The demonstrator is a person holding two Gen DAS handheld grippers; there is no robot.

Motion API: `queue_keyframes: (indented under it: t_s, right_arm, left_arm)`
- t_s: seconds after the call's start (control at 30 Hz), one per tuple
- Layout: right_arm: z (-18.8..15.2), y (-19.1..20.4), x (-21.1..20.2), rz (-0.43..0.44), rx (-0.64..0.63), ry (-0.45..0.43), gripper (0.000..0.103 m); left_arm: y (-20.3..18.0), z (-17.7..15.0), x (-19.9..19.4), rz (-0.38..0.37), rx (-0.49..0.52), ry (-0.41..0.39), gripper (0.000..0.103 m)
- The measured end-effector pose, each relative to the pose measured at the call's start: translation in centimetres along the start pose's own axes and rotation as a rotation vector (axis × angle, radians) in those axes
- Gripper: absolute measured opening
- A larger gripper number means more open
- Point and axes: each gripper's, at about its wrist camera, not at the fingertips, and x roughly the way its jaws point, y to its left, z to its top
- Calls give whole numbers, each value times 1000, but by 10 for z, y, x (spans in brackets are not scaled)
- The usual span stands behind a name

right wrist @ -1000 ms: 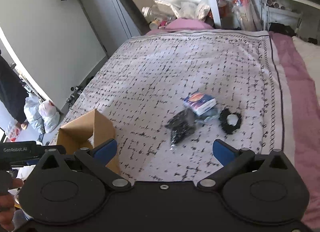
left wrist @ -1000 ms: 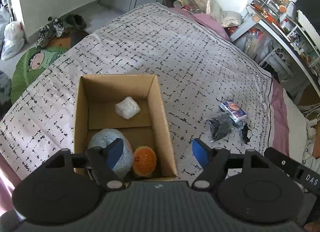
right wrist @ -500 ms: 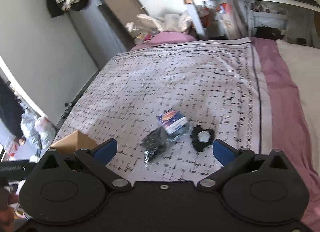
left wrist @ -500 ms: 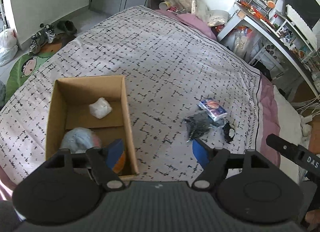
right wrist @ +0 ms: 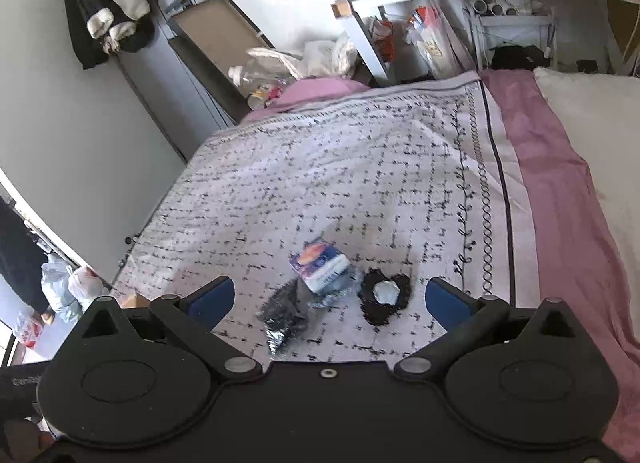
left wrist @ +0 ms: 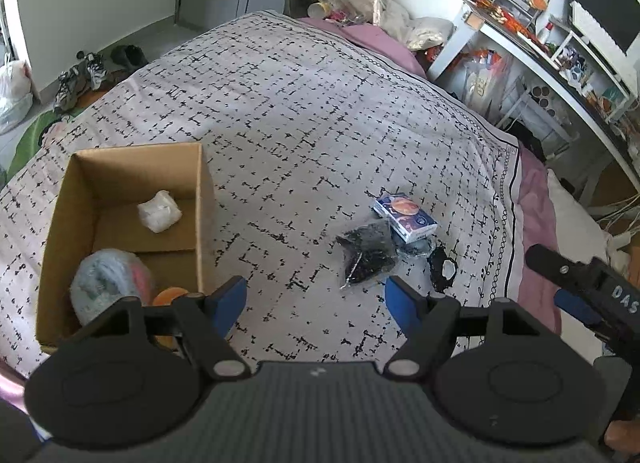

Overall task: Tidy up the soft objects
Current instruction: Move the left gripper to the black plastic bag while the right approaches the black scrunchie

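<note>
A cardboard box (left wrist: 202, 199) stands on the bed at the left. In it lie a white wad (left wrist: 159, 211), a grey-blue soft ball (left wrist: 108, 275) and an orange toy (left wrist: 170, 297). On the bedspread lie a blue tissue pack (left wrist: 404, 217), a black crinkly bag (left wrist: 366, 255) and a black scrunchie (left wrist: 442, 271). My left gripper (left wrist: 316, 303) is open and empty, above the bed just right of the box. My right gripper (right wrist: 326, 299) is open and empty, with the tissue pack (right wrist: 320, 267), black bag (right wrist: 282, 313) and scrunchie (right wrist: 384, 295) between its fingers' line of sight.
The patterned bedspread (left wrist: 300, 111) covers a bed with a pink sheet edge (right wrist: 560, 199). A cluttered white desk (left wrist: 552, 63) stands at the right. Shoes (left wrist: 80, 75) and bags lie on the floor at the left. A grey wardrobe (right wrist: 132, 111) lines the wall.
My left gripper has moved right, off the box, toward the loose items. My right gripper has also moved right and closer to the tissue pack, bag and scrunchie. Both stay open.
</note>
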Motion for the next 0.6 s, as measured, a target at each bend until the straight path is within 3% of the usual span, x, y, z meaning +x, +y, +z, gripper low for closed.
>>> queue_keyframes:
  t_s: [0.37, 0.6]
  right_arm:
    - [-7, -19, 15, 31, 51, 30, 103]
    - [-7, -38, 31, -1, 95, 68, 103]
  left_arm:
    - [-22, -3, 27, 22, -27, -20, 75]
    - [-38, -8, 54, 34, -15, -14, 75]
